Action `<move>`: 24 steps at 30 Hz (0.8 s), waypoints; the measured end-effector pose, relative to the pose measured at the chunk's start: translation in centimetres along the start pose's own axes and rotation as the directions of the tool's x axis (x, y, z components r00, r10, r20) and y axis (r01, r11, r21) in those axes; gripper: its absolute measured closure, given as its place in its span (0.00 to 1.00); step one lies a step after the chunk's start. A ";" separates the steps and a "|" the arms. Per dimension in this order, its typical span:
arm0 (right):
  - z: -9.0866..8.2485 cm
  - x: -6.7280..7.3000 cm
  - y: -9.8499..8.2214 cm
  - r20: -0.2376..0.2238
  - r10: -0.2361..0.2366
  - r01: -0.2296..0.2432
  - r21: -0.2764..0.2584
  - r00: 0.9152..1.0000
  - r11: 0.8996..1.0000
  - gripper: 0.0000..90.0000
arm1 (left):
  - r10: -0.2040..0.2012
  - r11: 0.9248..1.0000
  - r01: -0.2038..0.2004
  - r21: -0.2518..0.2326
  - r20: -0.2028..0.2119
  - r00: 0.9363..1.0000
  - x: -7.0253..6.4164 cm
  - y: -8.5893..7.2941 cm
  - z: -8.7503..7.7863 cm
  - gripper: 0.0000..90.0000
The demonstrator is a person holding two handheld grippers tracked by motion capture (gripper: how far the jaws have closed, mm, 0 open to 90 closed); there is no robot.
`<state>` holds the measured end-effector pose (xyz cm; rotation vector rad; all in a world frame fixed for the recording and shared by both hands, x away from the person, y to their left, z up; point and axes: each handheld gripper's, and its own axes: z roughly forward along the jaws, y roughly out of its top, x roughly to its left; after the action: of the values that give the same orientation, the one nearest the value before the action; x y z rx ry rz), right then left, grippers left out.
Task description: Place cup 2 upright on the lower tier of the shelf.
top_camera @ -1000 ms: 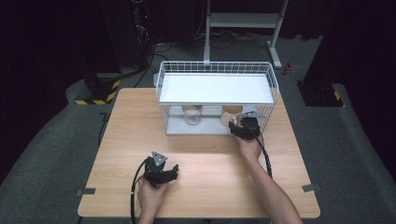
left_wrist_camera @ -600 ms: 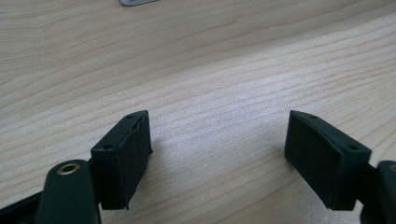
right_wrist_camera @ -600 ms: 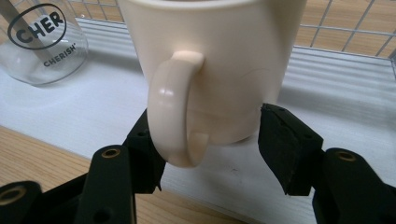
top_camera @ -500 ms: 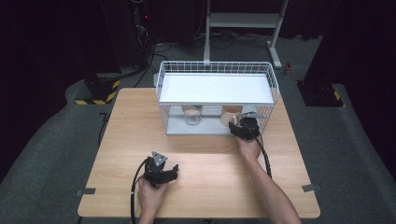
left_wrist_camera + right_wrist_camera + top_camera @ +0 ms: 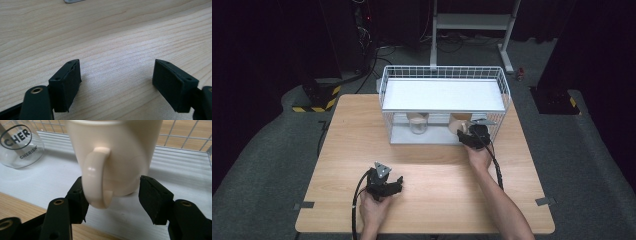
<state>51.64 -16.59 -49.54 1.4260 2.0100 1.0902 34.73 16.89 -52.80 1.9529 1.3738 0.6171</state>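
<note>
Right hand-held gripper [image 5: 112,195] clamps our cream mug [image 5: 112,152] low on its body, handle toward us, on the wire rack's [image 5: 442,82] lower shelf beside a glass [image 5: 20,145]. Left hand-held gripper [image 5: 116,82] sits half-open & empty on tabletop [image 5: 432,170]. We'd pull straight out, level, w/o clipping wires.

Left hand [image 5: 373,209]: at the near edge, forearm entering from the bottom; holds left gripper [image 5: 384,184], grey three-cornered plate on top, cable trailing back beside the wrist; jaws parted, nothing between them, pointed low over the surface. Right hand [image 5: 478,155]: forearm stretched forward and across from the bottom; holds right gripper [image 5: 111,195] well ahead of the left; jaws clamped, pads [image 5: 152,197] pressing both sides of what they hold.
</note>
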 end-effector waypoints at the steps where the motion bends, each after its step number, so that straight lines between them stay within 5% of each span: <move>1: -0.1 0.1 0.0 0.000 0.009 -0.009 0.009 1.000 1.000 0.46 | 0.000 1.000 0.000 0.000 0.000 1.000 0.0 0.0 0.0 0.26; 9: -0.9 -0.3 -0.6 -0.024 0.005 -0.004 0.036 1.000 0.999 0.34 | 0.001 1.000 -0.001 0.000 0.000 1.000 0.0 0.0 0.0 0.26; 24: -3.8 -1.2 -0.9 -0.113 0.012 -0.013 -0.005 0.994 1.000 0.31 | 0.003 1.000 -0.003 0.000 -0.001 1.000 0.0 0.0 0.0 0.26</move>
<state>48.75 -19.13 -48.14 1.4043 2.0757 1.2056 34.75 16.91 -52.79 1.9555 1.3715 0.6196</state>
